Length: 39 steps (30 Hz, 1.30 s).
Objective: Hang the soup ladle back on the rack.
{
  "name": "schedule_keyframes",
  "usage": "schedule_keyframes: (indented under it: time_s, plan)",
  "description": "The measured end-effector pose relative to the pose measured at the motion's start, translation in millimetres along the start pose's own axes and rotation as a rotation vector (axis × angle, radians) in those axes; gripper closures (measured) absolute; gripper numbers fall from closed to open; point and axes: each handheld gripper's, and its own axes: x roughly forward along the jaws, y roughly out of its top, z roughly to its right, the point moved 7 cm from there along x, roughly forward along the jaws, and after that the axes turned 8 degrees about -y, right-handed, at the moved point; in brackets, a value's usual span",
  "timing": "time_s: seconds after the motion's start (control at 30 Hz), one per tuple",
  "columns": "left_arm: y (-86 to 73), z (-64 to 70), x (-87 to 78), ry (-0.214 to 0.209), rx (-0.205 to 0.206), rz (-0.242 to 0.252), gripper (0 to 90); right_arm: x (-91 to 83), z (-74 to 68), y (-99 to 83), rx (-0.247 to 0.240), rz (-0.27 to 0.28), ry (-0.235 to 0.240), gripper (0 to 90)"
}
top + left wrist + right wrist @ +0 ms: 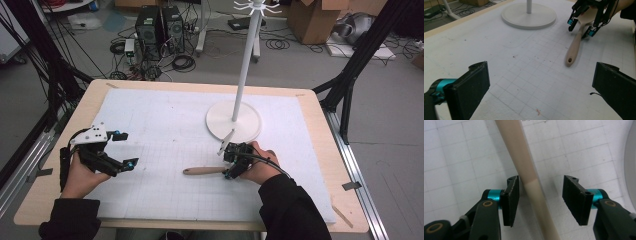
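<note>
At the lower left of the high view the left tongs (117, 149) are hanging over the white gridded mat (165, 120), jaws wide apart, nothing between them. Mid-frame the wooden spatula (202, 171) is lying flat on the mat. Looks light, stiff and a bit slick, so I'd grab the neck. The right tongs (538, 197) are straddling that neck, jaws apart, not clamping yet. Right of centre, a white stand (234, 120) is sitting on the bench (320, 125); cables and boxes are cluttering the floor behind.

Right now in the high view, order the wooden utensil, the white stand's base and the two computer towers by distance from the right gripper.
1. Wooden utensil, between the open jaws.
2. Stand's base, just beyond the right gripper.
3. Computer towers, on the floor past the table.
</note>
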Motion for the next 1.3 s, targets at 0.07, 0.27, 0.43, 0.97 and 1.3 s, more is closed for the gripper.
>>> schedule_keyframes:
  time_s: [0.07,0.27,0.43,0.97,1.3]
  plan:
    - [0.2,0.3,0.1,0.000,0.000,0.001,1.7,0.5,-0.3,0.4,-0.005,-0.001,0.005,50.3]
    - [0.6,1.1,1.3,-0.004,0.002,0.001,1.7,-0.5,-3.8,1.5,-0.014,-0.014,0.038,62.6]
    - [0.5,1.3,1.9,-0.005,0.003,-0.002,1.7,-0.2,-4.5,2.0,-0.019,-0.011,0.068,68.2]
    - [0.5,1.1,1.7,-0.009,0.006,0.001,1.7,-2.4,-8.1,1.9,-0.026,-0.022,0.071,77.9]
    - [-1.8,-1.2,2.3,-0.020,-0.004,0.011,1.7,-38.1,2.9,-0.9,0.041,0.109,0.035,78.0]
